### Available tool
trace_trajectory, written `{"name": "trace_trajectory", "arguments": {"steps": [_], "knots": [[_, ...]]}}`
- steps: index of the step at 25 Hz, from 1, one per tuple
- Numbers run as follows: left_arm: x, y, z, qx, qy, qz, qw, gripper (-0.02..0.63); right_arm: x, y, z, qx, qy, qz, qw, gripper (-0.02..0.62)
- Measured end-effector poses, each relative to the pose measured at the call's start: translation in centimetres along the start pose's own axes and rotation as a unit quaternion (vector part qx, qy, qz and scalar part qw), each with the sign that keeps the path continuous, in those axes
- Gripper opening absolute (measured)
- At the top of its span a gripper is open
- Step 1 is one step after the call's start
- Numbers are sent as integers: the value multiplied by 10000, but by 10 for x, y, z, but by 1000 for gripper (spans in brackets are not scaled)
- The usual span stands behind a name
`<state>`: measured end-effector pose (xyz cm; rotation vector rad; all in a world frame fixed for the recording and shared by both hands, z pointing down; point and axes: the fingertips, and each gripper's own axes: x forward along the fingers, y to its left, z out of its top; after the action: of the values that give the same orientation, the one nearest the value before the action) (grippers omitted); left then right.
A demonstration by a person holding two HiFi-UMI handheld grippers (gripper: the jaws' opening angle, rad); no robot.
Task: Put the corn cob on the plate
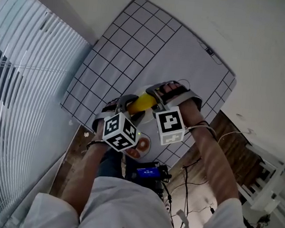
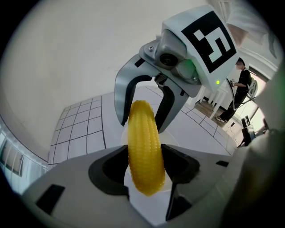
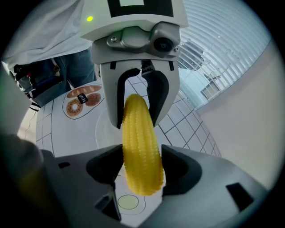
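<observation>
The left claw (image 2: 144,168) is clenched on one end of the corn cob (image 2: 143,142). The right claw (image 3: 142,168) is clenched on the other end. The two claws face each other, and the yellow corn cob runs between them like a little bridge. I think two claws are used so the round cob cannot roll or tip.

The corn cob is up in the air. It touches nothing but the claws. Under it is the white plate (image 3: 104,128). Both claws point down, so it looks like the cob is ready to be put down on the plate. That step is not done yet.

The plate sits on a pale mat (image 1: 154,51) with dark squares drawn on it. Near the plate the mat has a picture of donuts (image 3: 82,101) and a small yellow-green circle (image 3: 128,202). The mat lies on the white desk (image 1: 251,41).

Next, I think both claws need to go down slowly together and then let go at the same time. If one lets go first, the cob could swing and roll off the plate.

Far off at the side are window blinds (image 1: 22,58).
</observation>
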<state>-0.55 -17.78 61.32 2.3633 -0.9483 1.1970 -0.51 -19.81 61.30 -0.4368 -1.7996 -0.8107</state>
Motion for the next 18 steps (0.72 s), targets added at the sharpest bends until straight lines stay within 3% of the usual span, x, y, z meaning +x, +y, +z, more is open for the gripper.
{"name": "trace_trajectory", "arguments": {"steps": [18], "knots": [[21, -15, -12, -3, 185, -236, 9996, 239, 19, 23, -7, 221, -46, 198, 9996, 272]]}}
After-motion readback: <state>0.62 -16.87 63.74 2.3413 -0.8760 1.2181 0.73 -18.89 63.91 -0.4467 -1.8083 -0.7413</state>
